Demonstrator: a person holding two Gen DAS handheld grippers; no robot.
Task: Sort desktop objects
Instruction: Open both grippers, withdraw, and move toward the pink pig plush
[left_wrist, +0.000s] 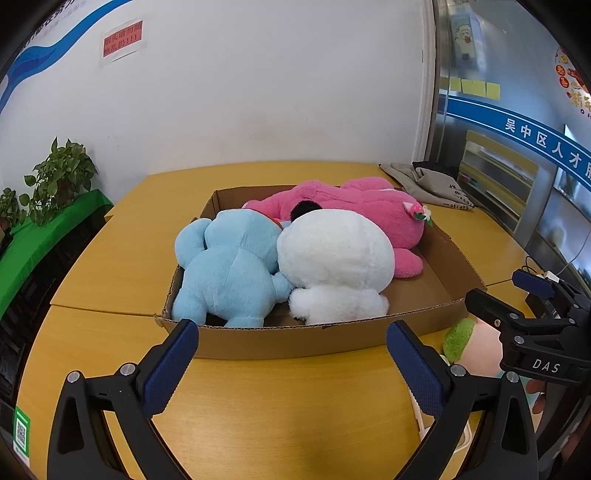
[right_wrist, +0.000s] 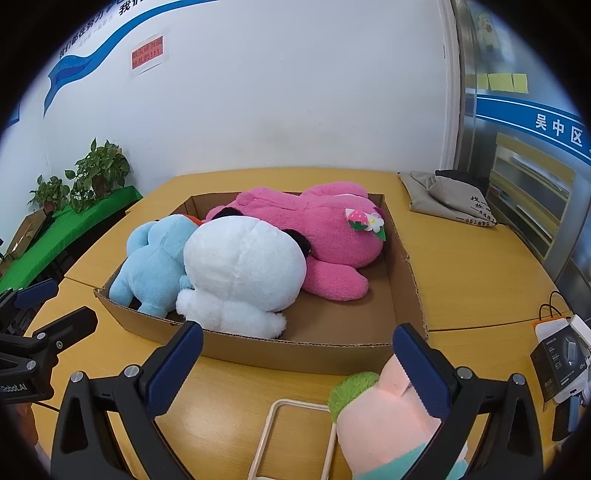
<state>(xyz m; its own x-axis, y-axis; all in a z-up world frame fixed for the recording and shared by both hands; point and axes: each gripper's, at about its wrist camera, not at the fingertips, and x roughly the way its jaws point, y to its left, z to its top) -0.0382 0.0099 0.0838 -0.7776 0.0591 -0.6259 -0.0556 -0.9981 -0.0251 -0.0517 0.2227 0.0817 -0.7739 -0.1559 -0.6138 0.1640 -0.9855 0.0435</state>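
Note:
A shallow cardboard box (left_wrist: 288, 341) (right_wrist: 295, 350) on the yellow table holds three plush toys lying together: a blue one (left_wrist: 229, 273) (right_wrist: 155, 258), a white one (left_wrist: 332, 258) (right_wrist: 240, 266) and a pink one (left_wrist: 369, 210) (right_wrist: 325, 229). My left gripper (left_wrist: 295, 354) (right_wrist: 74, 299) hovers open before the box's near wall, holding nothing. Just right of it, my right gripper (right_wrist: 301, 358) (left_wrist: 495, 286) is also open. A small peach plush with a green top (right_wrist: 384, 413) (left_wrist: 469, 343) lies on the table against the inner side of its right finger (right_wrist: 421, 365).
A cream rectangular frame (right_wrist: 288, 435) lies on the table between the right gripper's fingers. A grey cloth bag (left_wrist: 432, 184) (right_wrist: 443, 195) sits at the back right. A black packaged box (right_wrist: 557, 362) and cables lie far right. Potted plants (left_wrist: 59, 177) stand on a green shelf, left.

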